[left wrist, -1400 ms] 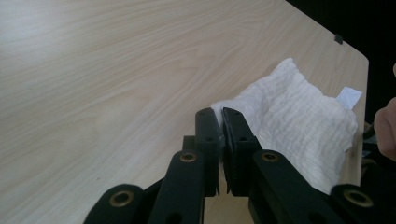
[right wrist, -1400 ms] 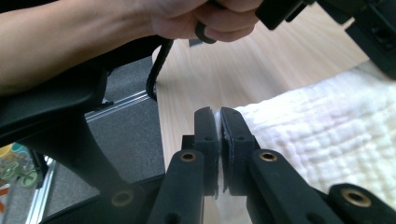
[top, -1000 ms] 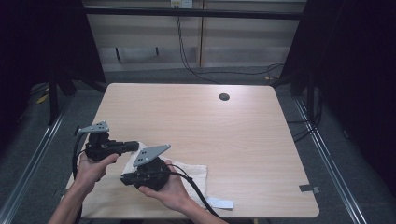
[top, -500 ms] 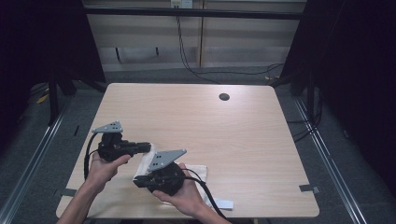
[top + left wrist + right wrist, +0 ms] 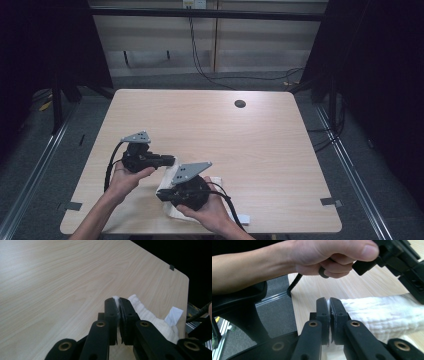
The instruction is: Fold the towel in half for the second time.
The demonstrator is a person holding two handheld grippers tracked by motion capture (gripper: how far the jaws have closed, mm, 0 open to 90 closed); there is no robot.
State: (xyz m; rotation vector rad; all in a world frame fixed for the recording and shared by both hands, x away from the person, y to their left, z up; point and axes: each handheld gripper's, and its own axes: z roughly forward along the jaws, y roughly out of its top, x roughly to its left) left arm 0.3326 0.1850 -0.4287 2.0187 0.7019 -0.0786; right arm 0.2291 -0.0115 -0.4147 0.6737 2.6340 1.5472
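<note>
While both hands work near the front edge of the tabletop (image 5: 260, 150), each pair of tongs is clamped on the same white cloth (image 5: 170, 175). The left tongs (image 5: 171, 160) pinch one corner of it; in the left gripper view that corner pokes up as a thin white sliver between the two black jaws, which stand almost together, and the rest of the cloth (image 5: 152, 320) trails off along the wood behind them. The right tongs (image 5: 161, 195) bite another edge of the cloth, nearer the front edge of the tabletop than the left tongs; in the right gripper view the jaws are pressed on a strip of white, and the cloth (image 5: 382, 312) stretches away from them as a ribbed band.

The cloth lies in the front left part of the tabletop, between the two hands, partly hidden under the right gripper. A small white label (image 5: 243, 219) sits on the wood just beside the cloth, on the side away from the left tongs (it also shows past the cloth in the left gripper view (image 5: 174, 315)). A dark round hole (image 5: 240, 104) lies far from the cloth, near the back edge.

Compared with a second ago, both hands and the cloth have shifted toward the middle of the tabletop, away from its left edge, with both grips unchanged.
</note>
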